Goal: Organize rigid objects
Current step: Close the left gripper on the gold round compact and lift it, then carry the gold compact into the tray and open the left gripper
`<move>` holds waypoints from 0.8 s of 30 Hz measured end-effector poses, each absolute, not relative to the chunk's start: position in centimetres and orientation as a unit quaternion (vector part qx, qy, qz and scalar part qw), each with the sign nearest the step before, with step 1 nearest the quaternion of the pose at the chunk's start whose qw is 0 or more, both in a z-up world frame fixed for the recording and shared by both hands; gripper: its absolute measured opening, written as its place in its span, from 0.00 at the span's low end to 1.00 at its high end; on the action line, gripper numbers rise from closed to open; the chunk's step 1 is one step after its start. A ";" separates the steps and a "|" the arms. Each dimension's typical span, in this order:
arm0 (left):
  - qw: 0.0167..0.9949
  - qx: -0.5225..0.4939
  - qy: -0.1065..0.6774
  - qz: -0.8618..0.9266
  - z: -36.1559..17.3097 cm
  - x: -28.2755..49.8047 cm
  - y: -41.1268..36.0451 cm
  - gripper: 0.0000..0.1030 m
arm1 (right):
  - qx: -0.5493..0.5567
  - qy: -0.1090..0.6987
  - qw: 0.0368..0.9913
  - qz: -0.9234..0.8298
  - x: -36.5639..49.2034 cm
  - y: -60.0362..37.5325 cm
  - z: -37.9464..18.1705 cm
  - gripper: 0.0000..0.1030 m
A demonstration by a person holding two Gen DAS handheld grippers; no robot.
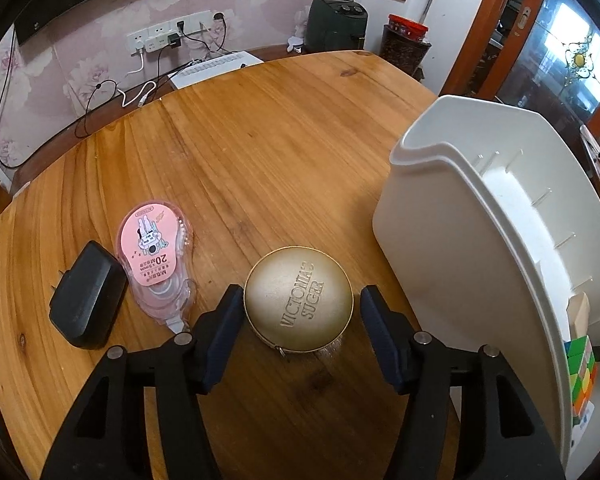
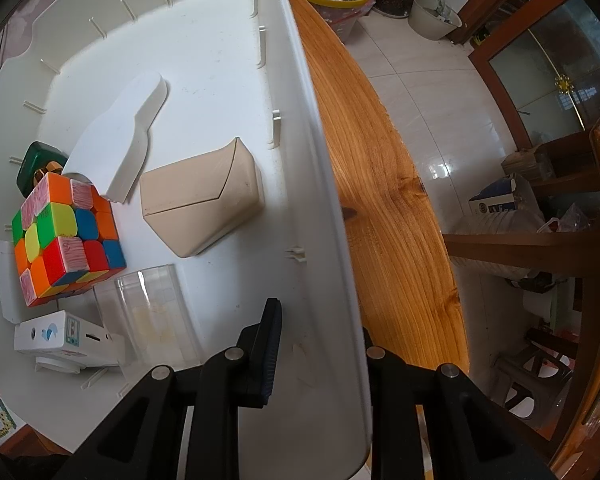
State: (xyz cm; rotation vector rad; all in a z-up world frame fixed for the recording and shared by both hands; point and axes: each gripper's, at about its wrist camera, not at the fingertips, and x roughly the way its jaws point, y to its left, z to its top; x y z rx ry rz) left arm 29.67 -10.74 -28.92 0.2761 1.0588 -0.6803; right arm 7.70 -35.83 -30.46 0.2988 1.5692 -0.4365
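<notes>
left tool [image 1: 300, 320] spread around gold tin [image 1: 299, 298] — not pinching, right tool [image 2: 320, 344] clamping white bin wall [image 2: 324, 216]

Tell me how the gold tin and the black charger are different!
The gold tin is round and shiny with letters on top; the black charger is boxy, dull and plain. The tin sits between the left gripper fingers; the charger lies off to the side. Both rest on the table.
</notes>
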 end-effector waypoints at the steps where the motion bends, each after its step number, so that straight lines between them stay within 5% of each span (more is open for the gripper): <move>1: 0.801 0.130 0.492 -0.315 -29.0 29.7 -10.6 0.58 | 0.132 0.698 0.677 -0.194 7.7 -35.8 -30.4 0.25; 24: 0.836 0.048 0.489 -0.243 -25.6 27.1 -8.0 0.57 | 0.105 0.707 0.680 -0.164 8.1 -35.2 -30.2 0.23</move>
